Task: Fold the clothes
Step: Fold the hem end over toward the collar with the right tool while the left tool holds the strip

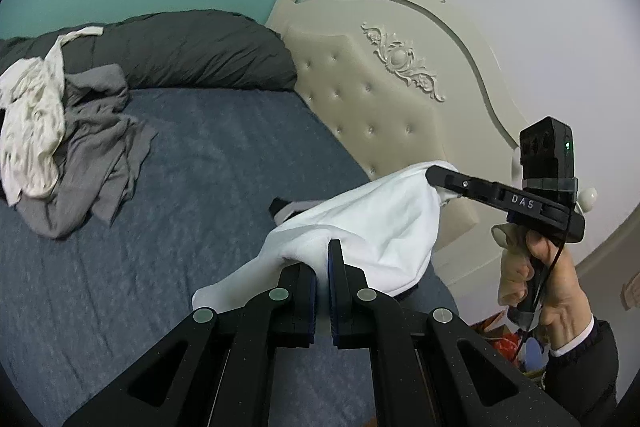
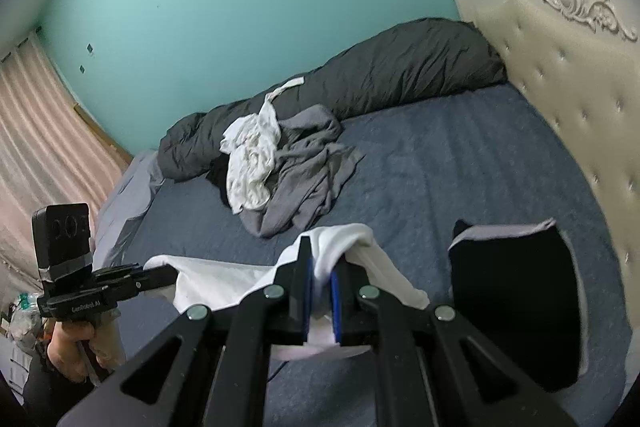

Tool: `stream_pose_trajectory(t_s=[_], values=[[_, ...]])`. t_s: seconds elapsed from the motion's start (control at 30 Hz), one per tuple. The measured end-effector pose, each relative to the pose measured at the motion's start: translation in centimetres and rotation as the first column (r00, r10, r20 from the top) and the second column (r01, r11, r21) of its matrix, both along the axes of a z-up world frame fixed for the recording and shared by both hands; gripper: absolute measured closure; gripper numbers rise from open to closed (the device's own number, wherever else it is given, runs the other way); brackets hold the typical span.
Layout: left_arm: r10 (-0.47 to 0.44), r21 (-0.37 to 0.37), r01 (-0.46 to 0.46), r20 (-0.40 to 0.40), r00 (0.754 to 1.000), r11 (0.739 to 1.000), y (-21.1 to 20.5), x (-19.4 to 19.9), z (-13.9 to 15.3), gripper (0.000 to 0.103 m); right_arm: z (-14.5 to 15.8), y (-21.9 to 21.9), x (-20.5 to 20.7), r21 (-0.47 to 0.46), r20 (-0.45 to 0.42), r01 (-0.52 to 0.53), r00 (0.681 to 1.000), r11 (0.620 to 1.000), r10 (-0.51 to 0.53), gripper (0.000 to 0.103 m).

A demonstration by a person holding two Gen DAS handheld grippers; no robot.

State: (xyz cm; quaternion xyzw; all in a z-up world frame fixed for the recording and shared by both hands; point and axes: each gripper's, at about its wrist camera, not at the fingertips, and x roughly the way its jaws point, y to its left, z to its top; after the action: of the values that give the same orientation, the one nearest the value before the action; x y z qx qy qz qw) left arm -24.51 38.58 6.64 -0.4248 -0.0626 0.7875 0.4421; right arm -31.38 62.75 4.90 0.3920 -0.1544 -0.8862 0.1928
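Note:
A white garment hangs stretched between my two grippers above the blue bed sheet. My left gripper is shut on one edge of it. My right gripper is shut on another edge of the white garment. The right gripper also shows in the left wrist view, and the left gripper shows in the right wrist view. A pile of grey clothes with a cream garment on top lies further back on the bed. A folded black garment lies near the headboard.
A dark grey duvet is rolled along the far side by the teal wall. A cream tufted headboard stands to the right. Pink curtains hang at the left.

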Motion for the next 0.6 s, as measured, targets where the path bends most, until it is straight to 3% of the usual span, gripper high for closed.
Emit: stream_pose_trajectory(t_s=[0.37, 0.6], values=[[-0.007, 0.011, 0.008, -0.057, 0.998, 1.000, 9.8, -7.6, 2.9, 0.099, 3.0, 7.6, -10.2, 0.049, -0.052, 0.079, 0.996, 0.996, -0.076, 0.096], [-0.022, 0.007, 0.022, -0.091, 0.996, 1.000, 17.1, -10.9, 3.2, 0.099, 3.5, 13.0, -14.8, 0.088, -0.097, 0.167, 0.983, 0.982, -0.158, 0.096]])
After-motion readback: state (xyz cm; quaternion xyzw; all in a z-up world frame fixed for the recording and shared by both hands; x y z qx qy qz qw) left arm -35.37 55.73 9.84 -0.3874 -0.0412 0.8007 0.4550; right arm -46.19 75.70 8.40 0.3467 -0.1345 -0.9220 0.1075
